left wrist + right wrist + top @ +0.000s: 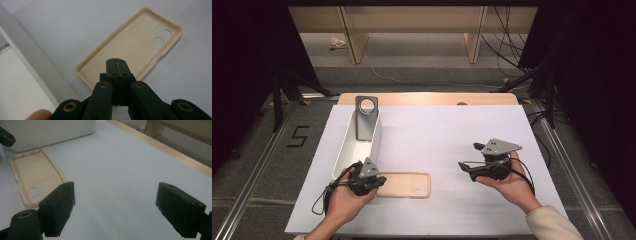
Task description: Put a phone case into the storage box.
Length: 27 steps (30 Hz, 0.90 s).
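Note:
A beige phone case (408, 185) lies open side up on the white table, near its front edge. In the left gripper view the case (140, 45) stretches away with its camera holes at the far end. My left gripper (381, 181) is shut, its two pads pressed together over the near end of the case (35, 175), and nothing shows between them. In the left gripper view the left gripper's (116, 60) tips meet just above the case's inner floor. My right gripper (469, 156) hovers to the right of the case, its jaws wide open and bare. The right gripper (115, 205) frames bare table.
A long white bin (376, 142) stands at the left of the table, just behind my left hand, with a grey metal stand with a ring (366, 116) at its far end. The bin's rim (30, 60) runs close to the left gripper. A wooden table edge (427, 98) lies at the back.

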### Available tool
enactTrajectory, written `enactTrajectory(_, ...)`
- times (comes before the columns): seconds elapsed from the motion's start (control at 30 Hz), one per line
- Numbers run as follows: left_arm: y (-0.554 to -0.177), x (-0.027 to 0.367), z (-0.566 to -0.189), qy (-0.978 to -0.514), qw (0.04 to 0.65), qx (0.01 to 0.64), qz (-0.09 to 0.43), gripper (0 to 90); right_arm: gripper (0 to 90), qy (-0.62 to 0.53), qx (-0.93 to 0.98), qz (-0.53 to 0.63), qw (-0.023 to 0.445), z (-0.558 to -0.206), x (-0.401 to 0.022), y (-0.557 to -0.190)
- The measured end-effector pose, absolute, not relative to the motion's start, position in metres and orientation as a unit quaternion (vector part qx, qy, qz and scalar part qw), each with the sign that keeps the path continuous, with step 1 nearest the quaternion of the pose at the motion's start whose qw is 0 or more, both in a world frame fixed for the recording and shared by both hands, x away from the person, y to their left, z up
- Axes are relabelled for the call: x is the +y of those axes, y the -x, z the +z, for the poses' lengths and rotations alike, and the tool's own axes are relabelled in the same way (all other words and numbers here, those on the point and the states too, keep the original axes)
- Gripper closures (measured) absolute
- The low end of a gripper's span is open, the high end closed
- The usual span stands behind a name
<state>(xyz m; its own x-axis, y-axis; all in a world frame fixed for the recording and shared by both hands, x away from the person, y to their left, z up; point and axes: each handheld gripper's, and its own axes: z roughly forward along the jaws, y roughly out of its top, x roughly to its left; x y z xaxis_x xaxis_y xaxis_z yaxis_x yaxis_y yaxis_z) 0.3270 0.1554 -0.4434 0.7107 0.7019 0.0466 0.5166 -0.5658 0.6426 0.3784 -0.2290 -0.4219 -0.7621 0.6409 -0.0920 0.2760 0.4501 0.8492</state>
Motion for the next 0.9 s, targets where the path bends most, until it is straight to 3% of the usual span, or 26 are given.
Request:
enactTrajectory(0.27,-0.327,0.149,-0.455,-0.89,0.275,0.342,0.122,90.0,16.9,-0.277,0.827,0.444,0.204,-0.422,-0.228,-0.378)
enactTrajectory(0.9,-0.329,0.14,-0.463,-0.896,0.252,0.343,0.126,90.0,16.9,-0.274,0.83,0.442,0.201,-0.423,-0.228,-0.378)
